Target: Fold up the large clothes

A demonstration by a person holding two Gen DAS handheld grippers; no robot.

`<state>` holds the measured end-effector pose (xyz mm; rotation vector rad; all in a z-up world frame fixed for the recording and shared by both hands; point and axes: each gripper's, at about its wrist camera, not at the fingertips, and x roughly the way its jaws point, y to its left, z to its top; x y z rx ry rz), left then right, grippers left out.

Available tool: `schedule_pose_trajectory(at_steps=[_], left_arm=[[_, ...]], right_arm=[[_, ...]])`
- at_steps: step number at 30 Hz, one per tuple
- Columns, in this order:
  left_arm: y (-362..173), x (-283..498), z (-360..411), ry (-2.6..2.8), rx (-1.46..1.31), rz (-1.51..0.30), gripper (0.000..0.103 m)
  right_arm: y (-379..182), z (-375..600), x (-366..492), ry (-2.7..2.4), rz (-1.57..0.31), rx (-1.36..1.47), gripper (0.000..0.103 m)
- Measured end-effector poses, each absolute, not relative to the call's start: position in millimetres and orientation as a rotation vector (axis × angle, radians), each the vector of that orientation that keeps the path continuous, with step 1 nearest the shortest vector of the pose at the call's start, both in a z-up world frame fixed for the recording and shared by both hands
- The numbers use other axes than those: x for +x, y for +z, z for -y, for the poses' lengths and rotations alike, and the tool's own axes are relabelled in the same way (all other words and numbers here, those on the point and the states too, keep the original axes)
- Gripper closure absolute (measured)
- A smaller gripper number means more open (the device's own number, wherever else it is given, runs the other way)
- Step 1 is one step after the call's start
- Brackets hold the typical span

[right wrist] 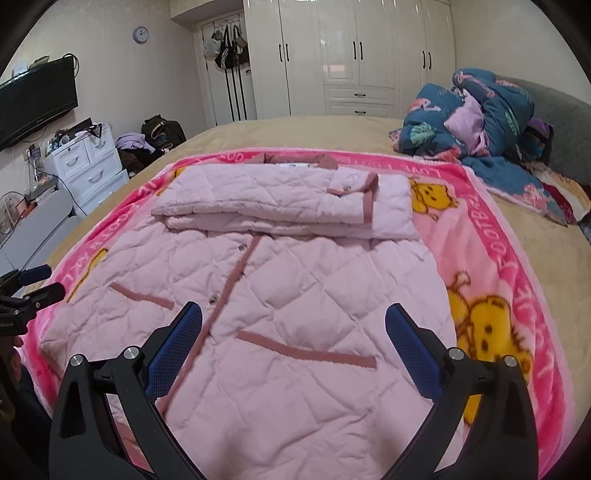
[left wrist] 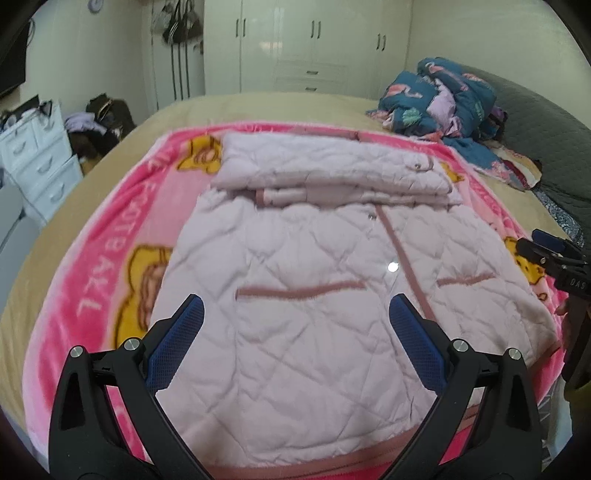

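Jaws spread wide and empty on both the left gripper (left wrist: 295, 314) and right gripper (right wrist: 293, 321), above the pink jacket (left wrist: 295, 266); its folded sleeves lie at twelve o'clock, bare blanket (right wrist: 517, 258) at three.

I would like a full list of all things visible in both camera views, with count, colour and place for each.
quilted coat: one, pale pink with darker pink trim, flat on the blanket, sleeves folded across its upper part
blanket: one, bright pink with yellow cartoon bears, spread on the bed under the coat
bed: one, beige cover, fills the middle
duvet: one, dark blue with pink pattern, bundled at the far right of the bed
wardrobe: one, white, back wall
drawer unit: one, white, left of the bed
television: one, black, left wall
clock: one, pale, wall
left gripper: black with blue pads, jaws open above the coat
right gripper: same colours, jaws open above the coat
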<state>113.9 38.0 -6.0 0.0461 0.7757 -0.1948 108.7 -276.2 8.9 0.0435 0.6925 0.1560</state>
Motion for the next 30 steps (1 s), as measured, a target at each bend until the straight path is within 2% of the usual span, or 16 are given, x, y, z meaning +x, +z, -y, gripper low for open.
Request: schedule_pose_trajectory(at_steps=[15,30], left_arm=[[-53.0,107.4,-67.1,-0.16,-0.062,-1.027,0.009],[-82.3,85.9,-132.9,-0.068,0.037,-1.079,0.009]], right_arm=[[-37.2,345.8,61.6,-0.008,-0.82,0.107,0.004],[-82.1,356.1,37.9,-0.047,-1.016,0.125,0.004]])
